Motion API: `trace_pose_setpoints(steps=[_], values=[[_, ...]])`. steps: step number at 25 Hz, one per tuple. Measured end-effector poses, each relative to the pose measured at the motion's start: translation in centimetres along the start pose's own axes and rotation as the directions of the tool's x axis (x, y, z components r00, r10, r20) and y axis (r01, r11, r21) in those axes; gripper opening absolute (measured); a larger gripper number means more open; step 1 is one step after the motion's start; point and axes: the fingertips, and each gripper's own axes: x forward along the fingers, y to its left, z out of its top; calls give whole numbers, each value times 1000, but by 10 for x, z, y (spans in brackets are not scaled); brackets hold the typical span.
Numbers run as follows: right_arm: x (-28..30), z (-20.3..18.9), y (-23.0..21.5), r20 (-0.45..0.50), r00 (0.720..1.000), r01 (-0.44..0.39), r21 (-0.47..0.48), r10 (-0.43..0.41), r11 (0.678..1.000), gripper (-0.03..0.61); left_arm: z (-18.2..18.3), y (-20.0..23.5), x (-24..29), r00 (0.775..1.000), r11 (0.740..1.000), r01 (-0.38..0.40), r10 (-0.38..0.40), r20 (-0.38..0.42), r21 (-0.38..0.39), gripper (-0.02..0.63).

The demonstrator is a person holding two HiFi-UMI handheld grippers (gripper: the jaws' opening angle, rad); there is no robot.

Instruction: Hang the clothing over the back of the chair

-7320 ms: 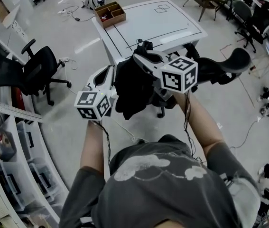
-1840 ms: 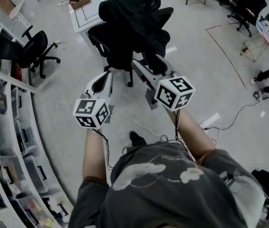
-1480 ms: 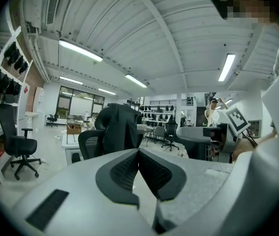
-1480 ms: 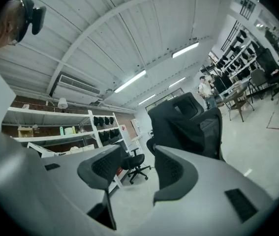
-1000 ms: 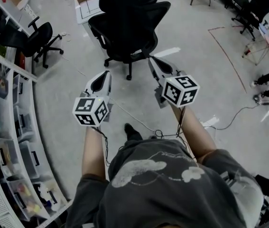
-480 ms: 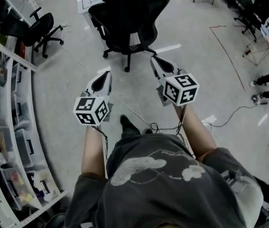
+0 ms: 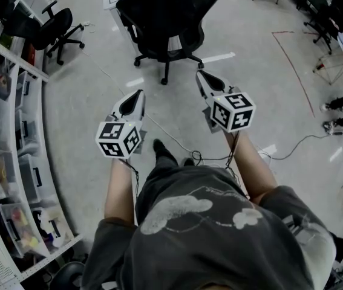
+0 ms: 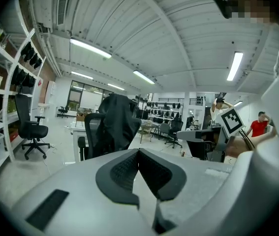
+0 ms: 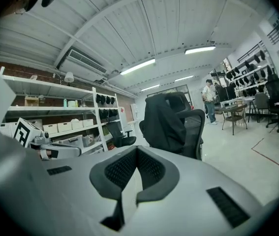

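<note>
**Clothing draped on chair, both tools shut and empty**

Hanging over the backrest of the black office chair (image 7: 168,17): dark clothing (image 8: 117,122), seen draped there from the right gripper view (image 9: 161,117) too. Holding left tool (image 7: 136,94) and right tool (image 7: 199,74) side by side above the grey floor (image 7: 262,71), well apart from the chair and aimed toward it. Pressed together, each of them, pads meeting at the tips, pinching nothing. Along the left, shelving (image 7: 8,138) with storage bins.

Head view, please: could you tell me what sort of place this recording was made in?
Probably an open lab or workshop: shelves of storage bins line the left, wheeled office chairs stand on a bare floor, and worktables sit farther back under strip lights.
</note>
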Motion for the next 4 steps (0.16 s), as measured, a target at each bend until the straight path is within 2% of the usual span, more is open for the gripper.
trace_pose_setpoints(steps=[4], values=[[1,-3,-1,-8,1000,-5,-10,5,1000,-9,-7,-1,2,1000,1000,-1,1,-13,-9,2]])
